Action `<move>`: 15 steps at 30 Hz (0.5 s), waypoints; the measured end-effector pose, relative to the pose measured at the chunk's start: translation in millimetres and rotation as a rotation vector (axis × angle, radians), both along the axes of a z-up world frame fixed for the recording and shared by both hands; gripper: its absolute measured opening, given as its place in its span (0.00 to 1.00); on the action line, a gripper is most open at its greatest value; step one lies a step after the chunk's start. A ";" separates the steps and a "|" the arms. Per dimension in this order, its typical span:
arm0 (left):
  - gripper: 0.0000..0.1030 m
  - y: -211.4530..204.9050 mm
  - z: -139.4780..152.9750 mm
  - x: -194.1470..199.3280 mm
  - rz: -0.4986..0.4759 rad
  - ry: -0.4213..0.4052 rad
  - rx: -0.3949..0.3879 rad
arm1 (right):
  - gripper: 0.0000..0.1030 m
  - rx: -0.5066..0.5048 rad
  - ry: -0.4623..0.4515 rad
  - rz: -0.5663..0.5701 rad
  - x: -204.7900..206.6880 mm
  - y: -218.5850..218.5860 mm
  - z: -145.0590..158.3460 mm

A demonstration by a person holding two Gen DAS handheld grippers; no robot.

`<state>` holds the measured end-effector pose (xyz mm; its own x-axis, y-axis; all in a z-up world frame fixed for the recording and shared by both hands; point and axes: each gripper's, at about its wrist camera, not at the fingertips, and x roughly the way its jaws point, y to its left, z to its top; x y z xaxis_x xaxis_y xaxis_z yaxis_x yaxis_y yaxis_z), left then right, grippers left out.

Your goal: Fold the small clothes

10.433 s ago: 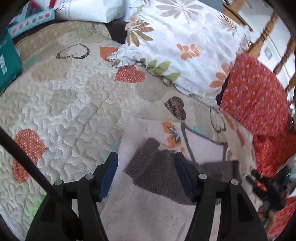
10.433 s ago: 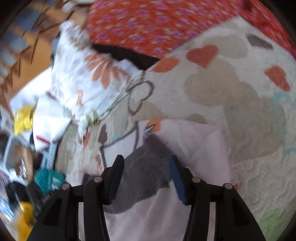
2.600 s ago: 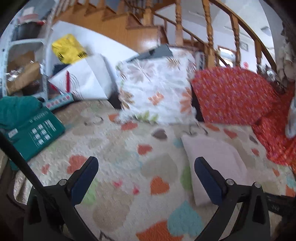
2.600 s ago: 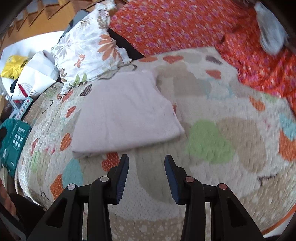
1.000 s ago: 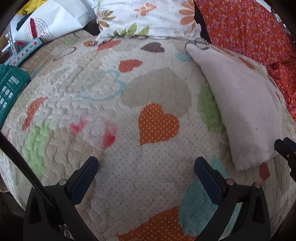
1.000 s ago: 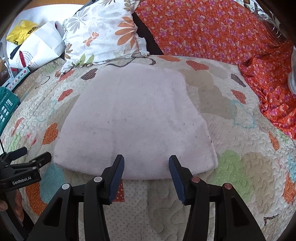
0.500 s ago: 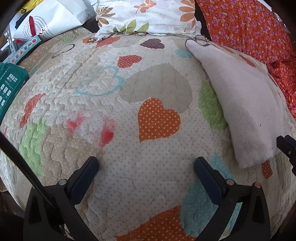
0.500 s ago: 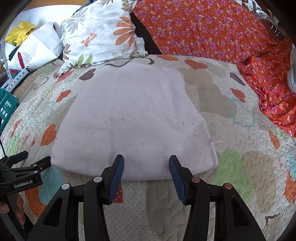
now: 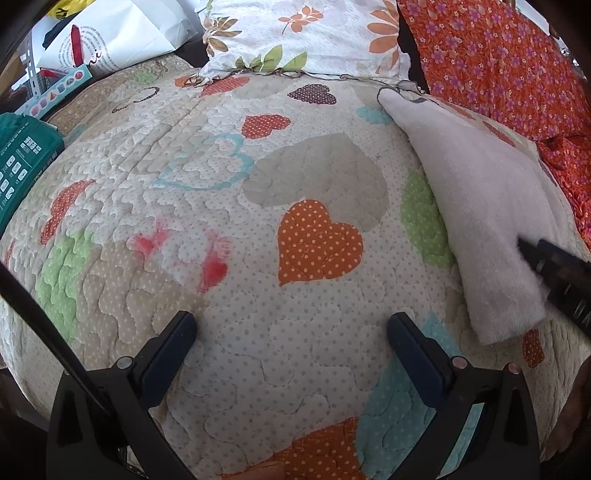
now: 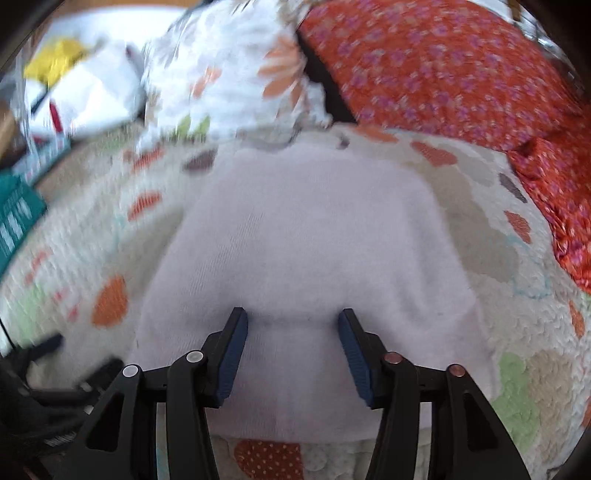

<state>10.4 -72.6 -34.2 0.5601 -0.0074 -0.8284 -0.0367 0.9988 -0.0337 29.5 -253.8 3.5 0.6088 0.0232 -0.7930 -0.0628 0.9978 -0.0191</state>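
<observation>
A folded pale pink garment (image 10: 306, 240) lies flat on the heart-patterned quilt (image 9: 207, 206). My right gripper (image 10: 291, 325) is open, its blue-padded fingers pressed down on the garment's near part, which dents between them. The right wrist view is blurred by motion. In the left wrist view the same garment (image 9: 480, 206) lies at the right, and the right gripper's black finger (image 9: 554, 258) rests on its near end. My left gripper (image 9: 291, 328) is wide open and empty over bare quilt, to the left of the garment.
A floral pillow (image 9: 306, 33) and an orange flowered cushion (image 9: 498, 62) lie behind the garment. A teal box (image 9: 22, 162) sits at the quilt's left edge, with a white paper bag (image 9: 110, 37) behind it. The quilt's front edge drops off near me.
My right gripper has moved forward and down onto the garment's near edge, which now dents between its fingers. My left gripper has held nearly still and stays wide open.
</observation>
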 end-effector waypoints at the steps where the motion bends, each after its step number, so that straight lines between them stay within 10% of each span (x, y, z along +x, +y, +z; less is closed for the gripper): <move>1: 1.00 -0.5 0.5 -0.5 -0.005 0.002 0.002 | 0.56 -0.017 0.006 0.006 -2.8 3.8 -0.1; 9: 1.00 4.1 6.5 -2.1 -0.012 0.019 -0.028 | 0.57 -0.017 -0.147 0.035 -24.9 12.3 29.5; 15: 1.00 10.2 15.0 -5.9 0.031 -0.009 -0.024 | 0.62 -0.041 -0.028 0.074 -22.8 18.9 -2.3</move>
